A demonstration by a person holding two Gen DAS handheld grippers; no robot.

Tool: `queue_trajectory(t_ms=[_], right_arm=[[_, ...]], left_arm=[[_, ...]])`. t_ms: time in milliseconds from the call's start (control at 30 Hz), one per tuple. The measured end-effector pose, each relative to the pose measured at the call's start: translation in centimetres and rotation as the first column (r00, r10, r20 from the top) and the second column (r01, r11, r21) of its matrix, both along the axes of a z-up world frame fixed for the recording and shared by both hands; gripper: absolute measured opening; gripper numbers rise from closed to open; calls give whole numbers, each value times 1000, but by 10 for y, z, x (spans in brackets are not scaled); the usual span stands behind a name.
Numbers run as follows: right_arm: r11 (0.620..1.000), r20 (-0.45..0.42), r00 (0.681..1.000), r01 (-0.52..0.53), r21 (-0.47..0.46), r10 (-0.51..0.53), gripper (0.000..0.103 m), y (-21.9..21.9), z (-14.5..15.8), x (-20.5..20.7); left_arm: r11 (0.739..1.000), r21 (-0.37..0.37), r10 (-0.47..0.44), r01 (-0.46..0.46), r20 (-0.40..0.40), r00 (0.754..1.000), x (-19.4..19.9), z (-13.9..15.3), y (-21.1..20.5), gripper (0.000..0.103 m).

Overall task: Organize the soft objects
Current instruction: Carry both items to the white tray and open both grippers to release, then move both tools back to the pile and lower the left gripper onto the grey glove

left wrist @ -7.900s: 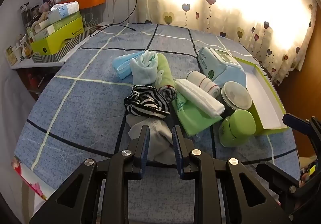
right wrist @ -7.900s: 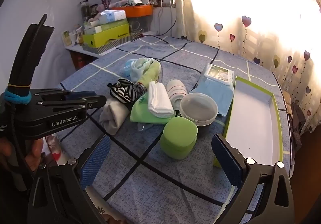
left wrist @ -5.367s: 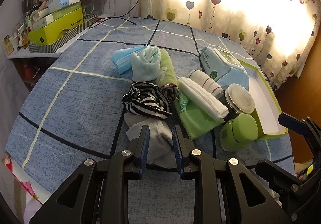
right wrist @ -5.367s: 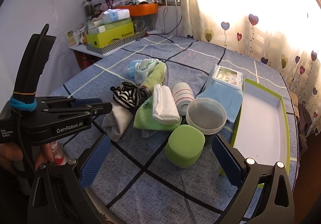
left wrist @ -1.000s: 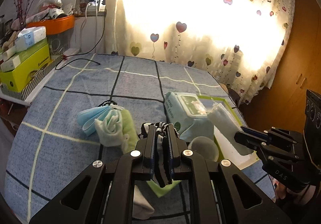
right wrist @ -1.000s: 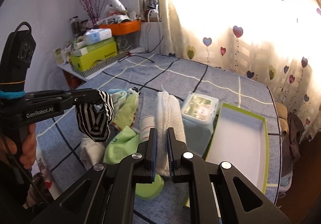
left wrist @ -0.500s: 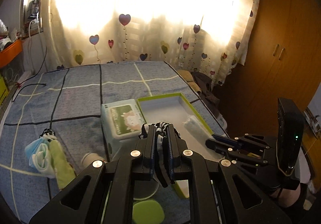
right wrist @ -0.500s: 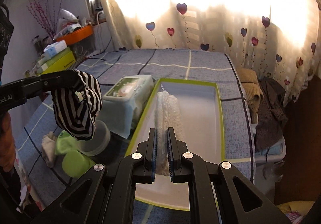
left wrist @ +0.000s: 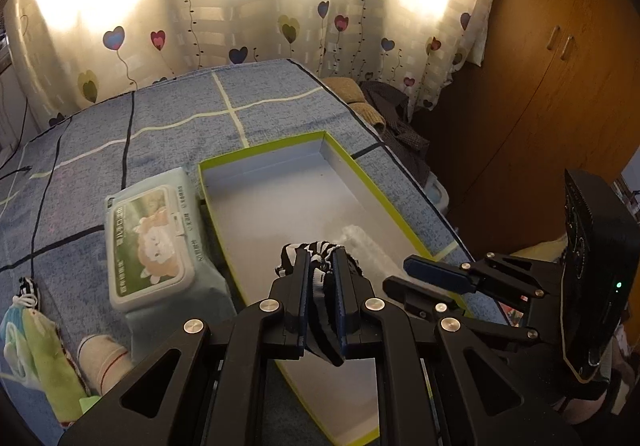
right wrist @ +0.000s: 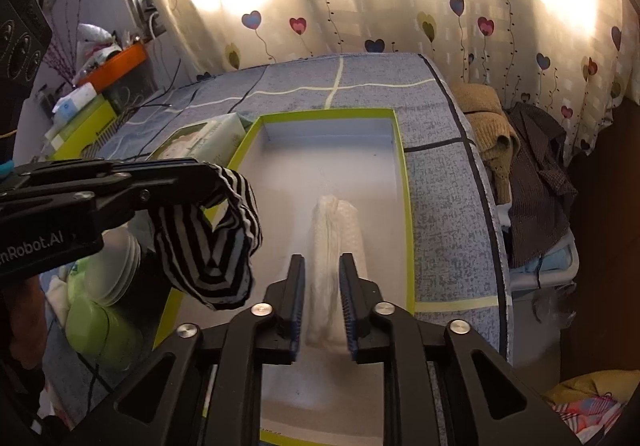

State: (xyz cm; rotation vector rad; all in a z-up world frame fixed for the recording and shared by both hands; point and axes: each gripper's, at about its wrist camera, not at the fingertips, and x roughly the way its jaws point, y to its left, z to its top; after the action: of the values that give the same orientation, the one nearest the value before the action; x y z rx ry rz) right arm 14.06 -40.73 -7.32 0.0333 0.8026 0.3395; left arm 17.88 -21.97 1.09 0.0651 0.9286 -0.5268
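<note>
Moved: both grippers have swung from the pile over to the tray (right wrist: 404,182); half a second back the right jaws were clamped on the towel (right wrist: 336,238), and they have just been opening, with the towel lying between them.
Right gripper (right wrist: 322,302): released, pads standing just off the towel's sides, so the roll rests on the tray floor by its own weight.
Towel: inside the tray, lengthwise, toward its 3 o'clock wall in the right view; probably laid along that wall to leave floor free.
Left gripper (left wrist: 319,286): clenched on the striped cloth (right wrist: 212,238), which hangs slack below the fingers.
Striped cloth: held over the tray's 9 o'clock rim in the right view, not yet down; likely waiting for the right gripper to clear.
Wipes (left wrist: 150,242): outside, touching the tray's 9 o'clock wall in the left view.
Left behind: green cloth (left wrist: 50,362) and rolled sock (left wrist: 102,362) at 8 o'clock.
</note>
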Motion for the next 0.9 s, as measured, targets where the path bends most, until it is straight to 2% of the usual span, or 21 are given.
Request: queue_trajectory(t_ms=[33, 233, 533, 733, 900], right_arm=[[1000, 0, 1000, 5, -2, -5, 45, -1, 0, 0], [1000, 24, 999, 21, -2, -21, 52, -3, 10, -6], [998, 47, 997, 57, -11, -56, 53, -4, 25, -24], [999, 88, 996, 35, -5, -35, 53, 3, 38, -46], [1000, 111, 994, 7, 17, -9, 53, 11, 49, -64]], left_arm=[[1000, 4, -4, 4, -1, 1000, 1, -1, -2, 13], [1000, -19, -10, 10, 11, 1000, 1, 6, 0, 24], [997, -77, 21, -19, 27, 999, -13, 18, 17, 24], [995, -86, 54, -48, 66, 996, -40, 28, 35, 24], [990, -82, 119, -113, 78, 990, -61, 32, 56, 24]])
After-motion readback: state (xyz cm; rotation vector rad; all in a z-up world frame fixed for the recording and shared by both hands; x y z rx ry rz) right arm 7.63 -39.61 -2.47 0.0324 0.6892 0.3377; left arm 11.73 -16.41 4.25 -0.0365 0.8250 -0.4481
